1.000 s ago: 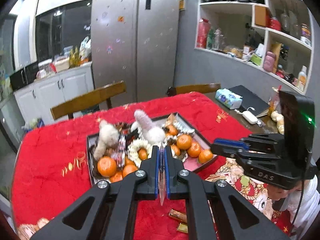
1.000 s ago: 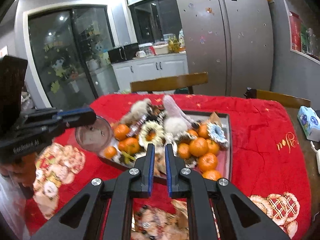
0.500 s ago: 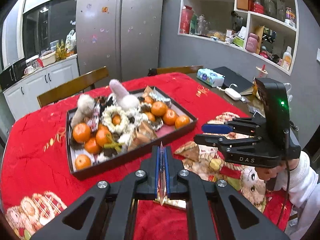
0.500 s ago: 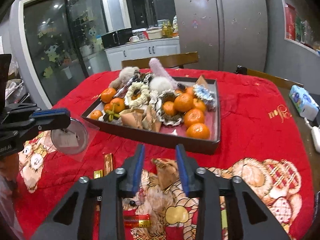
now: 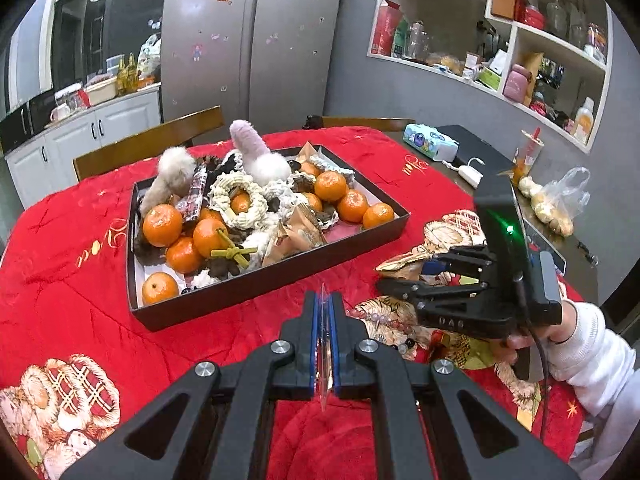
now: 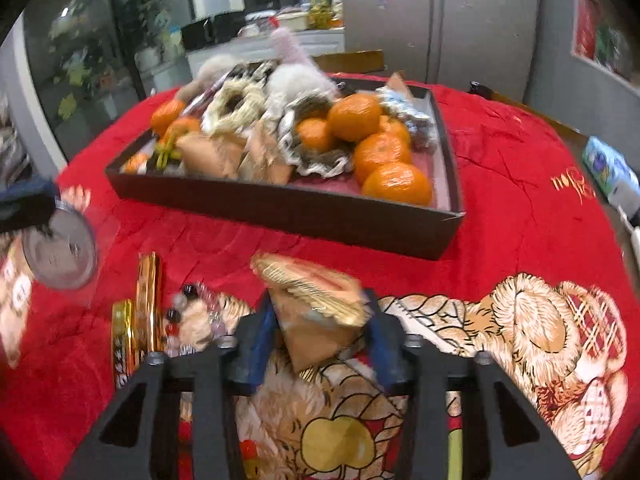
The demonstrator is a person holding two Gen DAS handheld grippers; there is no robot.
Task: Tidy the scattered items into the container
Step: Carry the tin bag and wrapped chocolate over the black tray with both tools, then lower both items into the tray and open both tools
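Note:
A dark tray (image 5: 280, 276) on the red tablecloth holds tangerines, scrunchies, fluffy toys and wrapped snacks; it also shows in the right wrist view (image 6: 304, 216). My left gripper (image 5: 325, 312) is shut on a clear plastic packet (image 5: 324, 344) seen edge-on; the right wrist view shows it as a round disc in a clear bag (image 6: 60, 252). My right gripper (image 6: 320, 320) is open, low over the cloth, its fingers on either side of a tan and gold wrapped snack (image 6: 316, 300). Gold bars (image 6: 146, 304) and a bead bracelet (image 6: 188, 304) lie on the cloth to its left.
Wooden chairs (image 5: 160, 140) stand behind the table. A tissue pack (image 5: 430, 146), a laptop and a charger lie at the table's right side. A fridge (image 5: 256, 40) and shelves stand behind.
My right gripper has opened wide and dropped down around the tan snack. My left gripper has pulled back from the tray, still holding the clear packet.

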